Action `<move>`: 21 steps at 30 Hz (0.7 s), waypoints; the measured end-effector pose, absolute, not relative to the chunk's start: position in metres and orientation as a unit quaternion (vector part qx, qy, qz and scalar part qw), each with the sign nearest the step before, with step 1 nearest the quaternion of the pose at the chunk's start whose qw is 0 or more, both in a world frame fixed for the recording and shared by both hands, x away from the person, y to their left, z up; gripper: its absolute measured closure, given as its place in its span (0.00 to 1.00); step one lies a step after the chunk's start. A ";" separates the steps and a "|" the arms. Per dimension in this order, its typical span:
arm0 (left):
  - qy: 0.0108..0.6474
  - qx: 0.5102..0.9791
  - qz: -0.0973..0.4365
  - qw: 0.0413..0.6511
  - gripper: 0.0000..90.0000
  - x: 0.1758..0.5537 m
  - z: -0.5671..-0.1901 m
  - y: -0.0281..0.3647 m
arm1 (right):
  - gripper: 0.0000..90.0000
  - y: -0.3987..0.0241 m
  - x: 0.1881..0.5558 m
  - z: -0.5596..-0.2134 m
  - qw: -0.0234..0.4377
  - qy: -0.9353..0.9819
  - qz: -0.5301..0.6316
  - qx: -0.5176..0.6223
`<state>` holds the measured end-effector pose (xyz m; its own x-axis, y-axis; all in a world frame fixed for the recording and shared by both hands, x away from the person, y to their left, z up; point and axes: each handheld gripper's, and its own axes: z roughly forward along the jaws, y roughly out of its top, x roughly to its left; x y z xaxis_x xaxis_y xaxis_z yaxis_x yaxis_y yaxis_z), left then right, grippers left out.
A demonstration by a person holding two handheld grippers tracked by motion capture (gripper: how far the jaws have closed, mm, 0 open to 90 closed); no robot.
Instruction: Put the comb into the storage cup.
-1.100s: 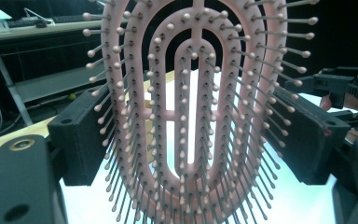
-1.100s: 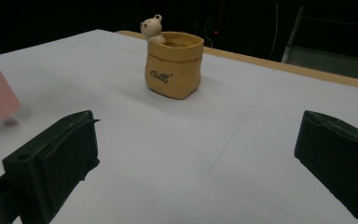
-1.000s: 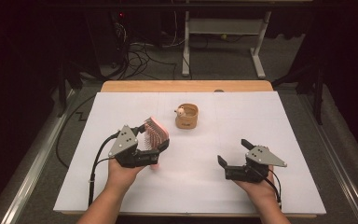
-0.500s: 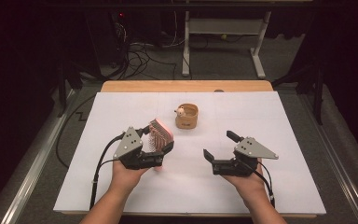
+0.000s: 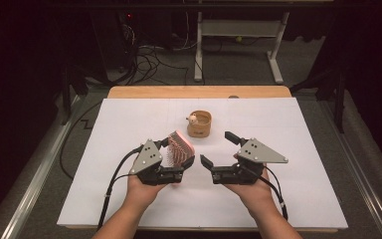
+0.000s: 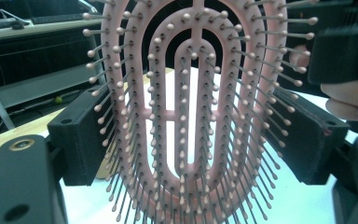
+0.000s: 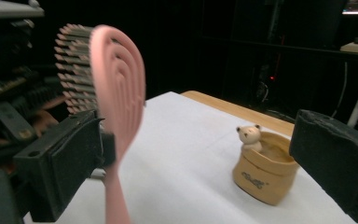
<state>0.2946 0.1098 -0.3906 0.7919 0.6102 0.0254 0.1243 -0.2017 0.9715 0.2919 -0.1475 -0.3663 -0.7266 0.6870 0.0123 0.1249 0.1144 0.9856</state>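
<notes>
Bear figure in tan pot

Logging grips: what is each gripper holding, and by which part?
Left gripper clamps the pink hairbrush by its head's edges; right gripper is open, empty.

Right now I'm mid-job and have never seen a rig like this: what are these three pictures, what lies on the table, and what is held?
No robot arm here: a person holds a hand-held two-jaw tool in each hand. The high view looks down from above the person's side of the white table. The other two pictures come from cameras riding on each tool, looking along its black jaws. The left gripper clamps a pink hairbrush, bristles facing its camera. The right gripper has open jaws with nothing between them, raised beside the brush. On the table stands a small tan pot with a bear figure, apart from both tools.
</notes>
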 end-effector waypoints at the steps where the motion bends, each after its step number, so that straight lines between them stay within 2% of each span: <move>1: 0.246 0.747 0.208 0.581 0.22 0.294 -0.391 0.109 | 0.04 -0.146 0.291 -0.364 0.232 0.709 0.602 0.284; 13: 0.241 0.753 0.205 0.577 0.22 0.288 -0.392 0.096 | 0.08 -0.125 0.284 -0.353 0.213 0.707 0.622 0.261; 21: 0.243 0.754 0.206 0.575 0.22 0.287 -0.392 0.093 | 0.28 -0.112 0.289 -0.358 0.191 0.712 0.627 0.252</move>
<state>0.2866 0.0934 -0.3917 0.7978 0.6021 0.0313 0.1295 -0.2219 0.9664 0.2888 -0.1122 -0.3575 -0.8000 0.5984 0.0434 0.1181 0.0860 0.9893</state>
